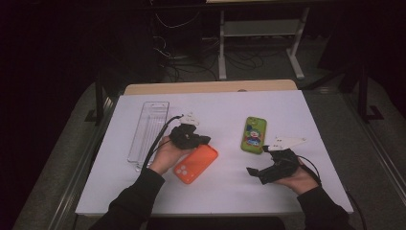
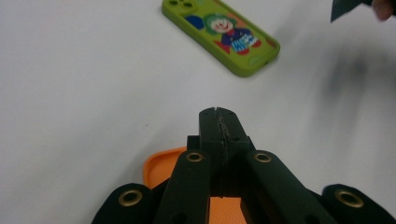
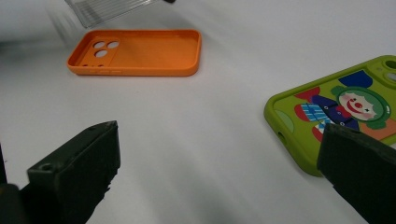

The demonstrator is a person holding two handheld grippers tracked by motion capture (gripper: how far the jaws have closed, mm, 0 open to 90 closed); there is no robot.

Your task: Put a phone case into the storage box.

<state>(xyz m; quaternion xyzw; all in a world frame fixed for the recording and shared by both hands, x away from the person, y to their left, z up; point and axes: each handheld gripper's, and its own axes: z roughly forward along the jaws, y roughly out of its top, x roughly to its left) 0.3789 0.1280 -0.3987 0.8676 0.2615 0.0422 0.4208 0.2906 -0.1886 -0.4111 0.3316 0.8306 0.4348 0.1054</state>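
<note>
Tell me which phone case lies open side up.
The orange phone case: the right gripper view looks into its hollow inside, rim raised all round. The green phone case lies the other way up, its printed clown back showing.

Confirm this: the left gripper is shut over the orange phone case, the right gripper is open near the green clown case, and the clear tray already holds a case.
One thing is wrong: the clear tray holds nothing, as the high view shows. The rest stands: the left gripper is shut over the orange phone case, and the right gripper is open near the green clown case.
</note>
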